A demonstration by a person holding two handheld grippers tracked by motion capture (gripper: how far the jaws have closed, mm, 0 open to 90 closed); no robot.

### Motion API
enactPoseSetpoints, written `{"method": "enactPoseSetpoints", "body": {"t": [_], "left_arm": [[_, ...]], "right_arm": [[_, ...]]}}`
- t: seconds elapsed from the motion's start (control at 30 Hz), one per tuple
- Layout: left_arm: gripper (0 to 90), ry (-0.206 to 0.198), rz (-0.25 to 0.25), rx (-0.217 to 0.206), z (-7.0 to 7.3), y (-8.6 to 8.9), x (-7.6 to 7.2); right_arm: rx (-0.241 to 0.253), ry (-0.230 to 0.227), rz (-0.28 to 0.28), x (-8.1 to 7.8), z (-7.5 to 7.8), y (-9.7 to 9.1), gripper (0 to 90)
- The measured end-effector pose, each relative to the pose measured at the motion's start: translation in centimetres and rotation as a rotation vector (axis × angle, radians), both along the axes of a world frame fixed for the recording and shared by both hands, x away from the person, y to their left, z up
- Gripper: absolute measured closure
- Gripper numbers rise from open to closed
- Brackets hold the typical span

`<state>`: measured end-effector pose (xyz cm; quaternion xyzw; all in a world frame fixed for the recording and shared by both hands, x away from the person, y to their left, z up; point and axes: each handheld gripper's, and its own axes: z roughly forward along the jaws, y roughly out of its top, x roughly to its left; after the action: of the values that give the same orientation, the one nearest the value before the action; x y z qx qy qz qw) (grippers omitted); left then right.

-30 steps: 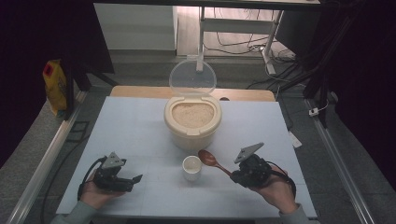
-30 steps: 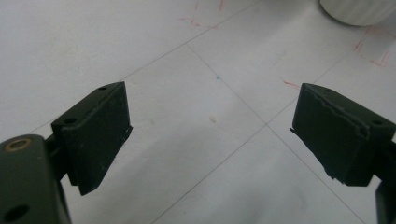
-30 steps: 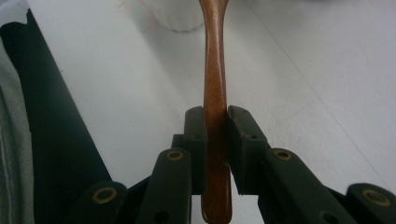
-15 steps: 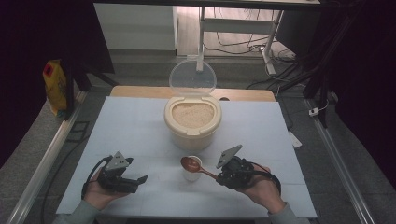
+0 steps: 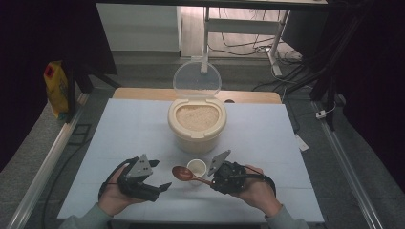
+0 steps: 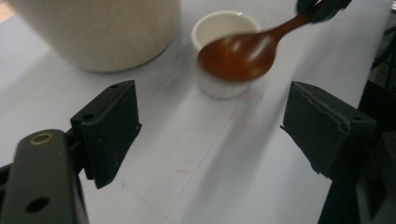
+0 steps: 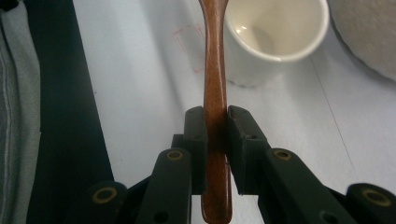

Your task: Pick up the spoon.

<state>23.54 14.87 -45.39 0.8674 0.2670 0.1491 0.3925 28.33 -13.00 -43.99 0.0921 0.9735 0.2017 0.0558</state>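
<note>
since the wooden spoon looks stiff, light and smooth, the right tool clamps its slim handle near the tail end, which leaves the bowl free but could let it pivot if loaded. in the high view the spoon sits at lower centre, its bowl just left of the small white cup, which looks empty and easy to tip. the left tool stands wide, holding nothing, at lower left.
</note>
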Motion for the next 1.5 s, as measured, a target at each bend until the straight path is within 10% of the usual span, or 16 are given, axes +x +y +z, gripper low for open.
{"method": "enactPoseSetpoints", "body": {"t": [0.7, 1.03, 1.1, 1.5], "left_arm": [[39.4, 0.027, -0.239, 0.189, 0.7, -7.0, 0.9], [55.7, 0.095, -0.229, 0.190, -0.7, -8.3, 0.7], [57.8, 0.073, -0.289, 0.327, -0.2, -7.9, 1.3], [77.3, 0.102, -0.376, 0.332, -0.8, -8.2, 0.8]], "right_arm": [[-0.024, -0.022, 0.089, -0.9, 0.2, 2.5, 77.7], [-0.063, -0.033, 0.174, -1.6, 0.5, 3.1, 77.8], [-0.061, -0.046, 0.185, -1.7, 0.5, 3.2, 77.8], [-0.046, -0.096, 0.232, -2.5, 0.3, 3.6, 75.8]]}}
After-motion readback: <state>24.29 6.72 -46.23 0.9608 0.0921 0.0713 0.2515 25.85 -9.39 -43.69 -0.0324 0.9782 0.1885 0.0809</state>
